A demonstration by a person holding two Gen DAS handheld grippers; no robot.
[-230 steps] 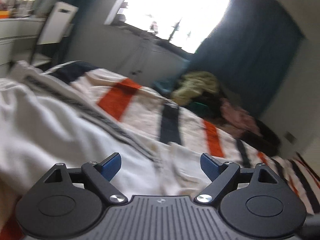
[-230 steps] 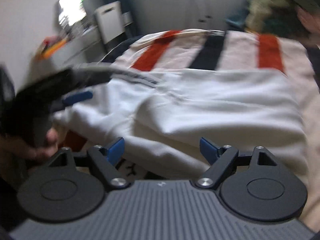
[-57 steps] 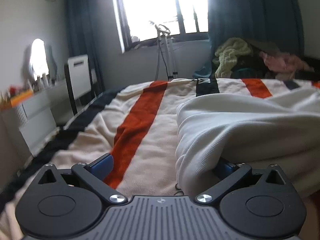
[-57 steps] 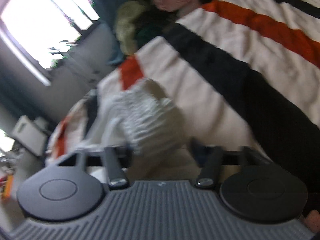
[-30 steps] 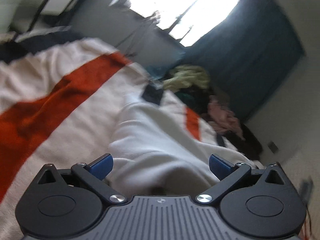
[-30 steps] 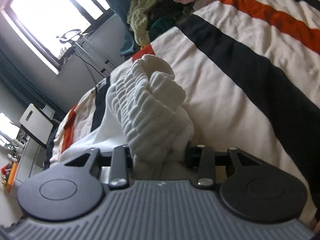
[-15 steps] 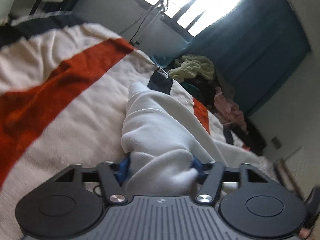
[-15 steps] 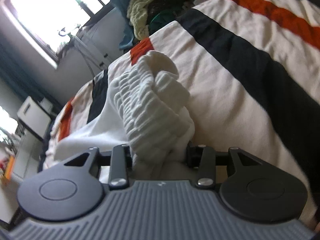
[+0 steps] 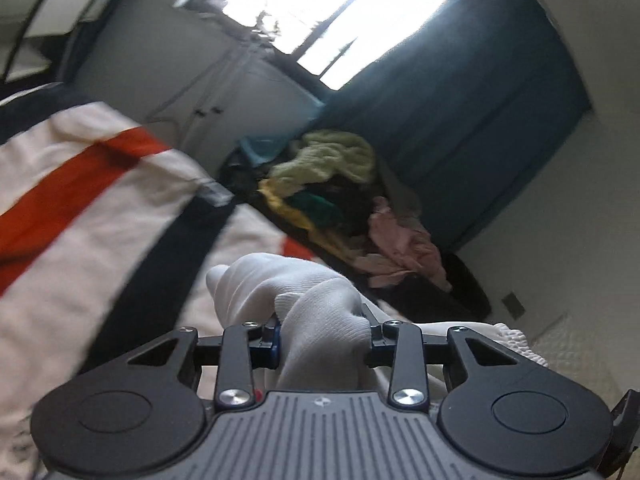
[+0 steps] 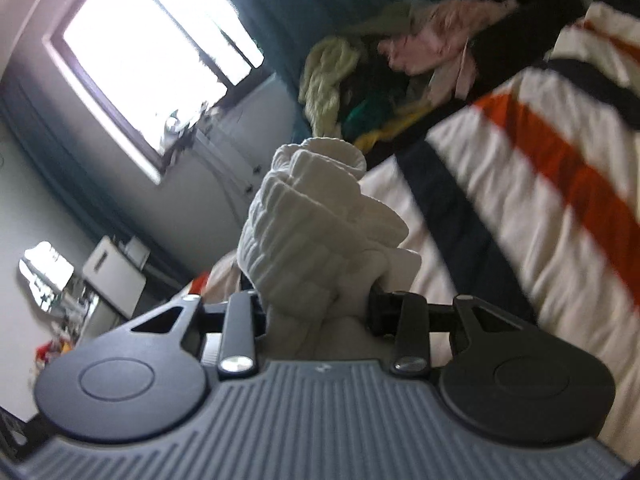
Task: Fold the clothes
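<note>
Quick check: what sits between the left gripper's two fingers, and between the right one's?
Bunched white knit garment fills the left gripper in the left wrist view; its thick ribbed part fills the right gripper in the right wrist view. No bare gap shows.

Striped blanket [image 9: 80, 240] open ahead; clothes pile [image 9: 340, 192] blocks far edge by curtain [image 9: 460, 120].

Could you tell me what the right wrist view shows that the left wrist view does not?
Only the right wrist view shows the ribbed cuff bunched in the right tool. Only the left wrist view shows smooth white fabric in the left tool. Both show the striped blanket, the clothes pile and the window.
</note>
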